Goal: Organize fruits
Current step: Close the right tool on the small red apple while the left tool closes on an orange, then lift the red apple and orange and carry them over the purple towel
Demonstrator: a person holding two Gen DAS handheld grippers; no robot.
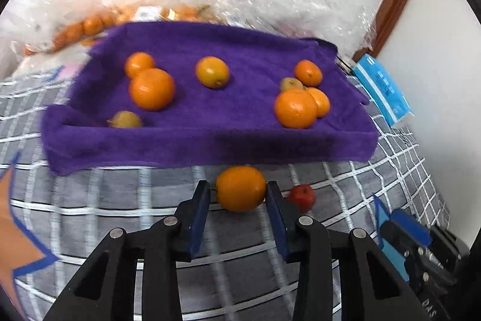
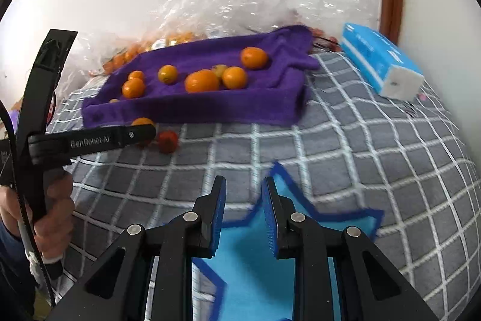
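Purple terry towel draped over a shallow tray lies on a grey quilted bed cover with a white grid pattern, and on it sit several round oranges: a large one at the left touching a smaller one behind it, a yellowish one in the middle, and a cluster at the right led by a large orange. A small greenish-yellow fruit rests near the towel's front left edge. Just in front of the towel, on the bed cover, the left gripper has its blue-padded jaws spread on either side of a big round orange; whether the pads press on it I cannot tell. A small red fruit lies just right of that orange. The right gripper hangs with its jaws apart and nothing between them, above a light blue star-shaped felt patch with a dark blue border. A blue-and-white tissue pack lies beyond the towel's right end, and crinkled clear plastic bags with more oranges are piled against the white wall.
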